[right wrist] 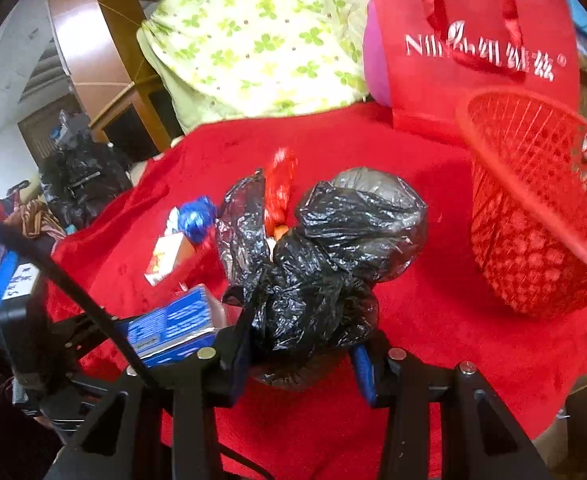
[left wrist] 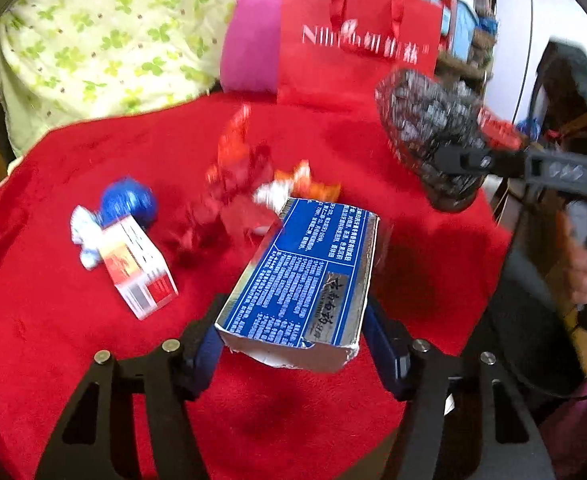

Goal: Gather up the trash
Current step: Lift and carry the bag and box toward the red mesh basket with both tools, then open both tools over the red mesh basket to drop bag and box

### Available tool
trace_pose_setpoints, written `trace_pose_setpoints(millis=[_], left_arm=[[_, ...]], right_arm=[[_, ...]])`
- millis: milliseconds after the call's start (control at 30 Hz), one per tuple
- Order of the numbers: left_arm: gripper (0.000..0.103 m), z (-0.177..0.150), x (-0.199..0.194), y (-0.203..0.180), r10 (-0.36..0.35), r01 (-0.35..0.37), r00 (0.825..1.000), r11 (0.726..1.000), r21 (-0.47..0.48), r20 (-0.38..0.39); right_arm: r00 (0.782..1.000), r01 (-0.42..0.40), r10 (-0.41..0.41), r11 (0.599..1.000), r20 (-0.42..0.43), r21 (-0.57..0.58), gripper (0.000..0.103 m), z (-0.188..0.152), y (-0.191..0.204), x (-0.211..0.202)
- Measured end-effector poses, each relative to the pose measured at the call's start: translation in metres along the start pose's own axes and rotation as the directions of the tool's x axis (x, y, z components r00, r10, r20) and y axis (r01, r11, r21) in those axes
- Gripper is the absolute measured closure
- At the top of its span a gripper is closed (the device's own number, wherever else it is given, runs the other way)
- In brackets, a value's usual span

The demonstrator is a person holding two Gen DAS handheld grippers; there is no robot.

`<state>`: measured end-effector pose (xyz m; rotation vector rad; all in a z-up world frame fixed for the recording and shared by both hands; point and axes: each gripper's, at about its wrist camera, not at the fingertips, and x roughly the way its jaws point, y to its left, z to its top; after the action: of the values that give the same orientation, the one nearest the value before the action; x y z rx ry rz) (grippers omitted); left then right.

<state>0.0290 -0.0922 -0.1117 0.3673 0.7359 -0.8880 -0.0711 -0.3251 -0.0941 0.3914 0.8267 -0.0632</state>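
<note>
**Both jaws closed on trash above the red cloth**

Left gripper point(left wrist: 293, 344) pinches a blue and silver box point(left wrist: 301, 276) covered in small white Chinese print, too fine to read. Right gripper point(right wrist: 301, 360) is clamped on a crumpled black plastic bag point(right wrist: 325, 256). Behind, a red paper bag point(right wrist: 477, 48) shows white lettering starting "N". A red mesh basket point(right wrist: 533, 216) sits beside it on the red cloth point(right wrist: 433, 320), wrappers scattered nearby.

On the cloth point(right wrist: 433, 320), the basket point(right wrist: 533, 216) stands right of the plastic bag point(right wrist: 333, 248); wrappers point(left wrist: 245, 184) and a small box point(left wrist: 141, 272) lie left of it, a paper bag point(right wrist: 473, 40) behind.
</note>
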Motion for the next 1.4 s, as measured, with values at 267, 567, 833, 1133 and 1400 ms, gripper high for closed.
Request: trace_pose_setpoints(millis=[267,567,833,1133,1400], left_arm=[[0.036,0.090,-0.033,-0.047,0.018,-0.028,0.986,0.998,0.063,0.165],[0.036,0.190,0.033,-0.133,-0.067,0.055,0.986,0.995,0.080,0.153],[0.033,0.229,0.105,-0.184,-0.081,0.075,0.995,0.992,0.104,0.054],[0.030,0.221,0.106,-0.179,-0.048,0.044,0.998,0.994,0.105,0.041],[0.029,0.180,0.048,-0.138,0.299,-0.312,0.947,0.943,0.117,0.113]], right_arm=[[0.986,0.010,-0.021,0.998,0.163,0.067,0.057,0.028,-0.036,-0.059],[0.953,0.107,-0.180,0.953,0.243,0.285,0.056,0.041,-0.146,-0.119],[0.962,0.101,-0.193,0.908,0.191,0.406,0.054,0.047,-0.210,-0.104],[0.956,0.022,-0.156,0.883,0.250,0.469,0.031,0.044,-0.227,-0.102],[0.937,0.000,-0.123,0.937,0.328,0.351,0.031,0.046,-0.177,-0.127]])
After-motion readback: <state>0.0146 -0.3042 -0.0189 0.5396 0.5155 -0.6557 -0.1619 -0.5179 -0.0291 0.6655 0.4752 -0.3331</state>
